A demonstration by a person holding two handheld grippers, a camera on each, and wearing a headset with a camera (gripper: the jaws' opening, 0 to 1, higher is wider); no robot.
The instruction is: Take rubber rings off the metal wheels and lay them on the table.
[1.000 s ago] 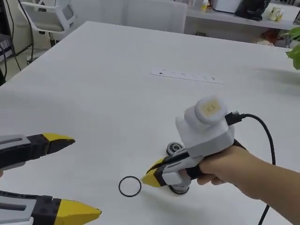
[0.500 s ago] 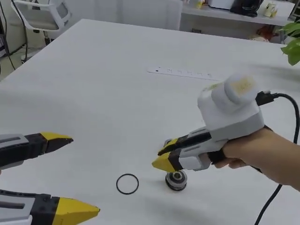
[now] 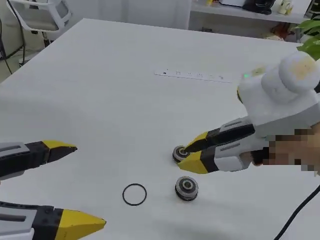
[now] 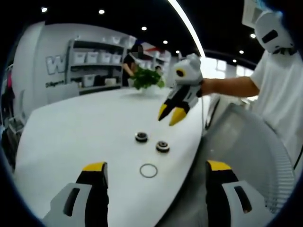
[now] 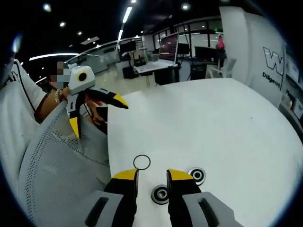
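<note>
Shifted away from the rubber ring (image 3: 134,194) lying on the table (image 3: 100,75) at lower centre, the right tongs (image 3: 187,156), narrowly parted and empty, sit just beside the upper wheel (image 3: 178,153); the left tongs (image 3: 89,184) gape wide, lower left.

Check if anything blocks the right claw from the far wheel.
Nothing visible does. The right claw is close by the far wheel; the near wheel and the loose ring lie off to the side.

Bright even overhead lighting, faint soft shadows, crisp head view, strong fisheye bending at gripper views' edges
</note>
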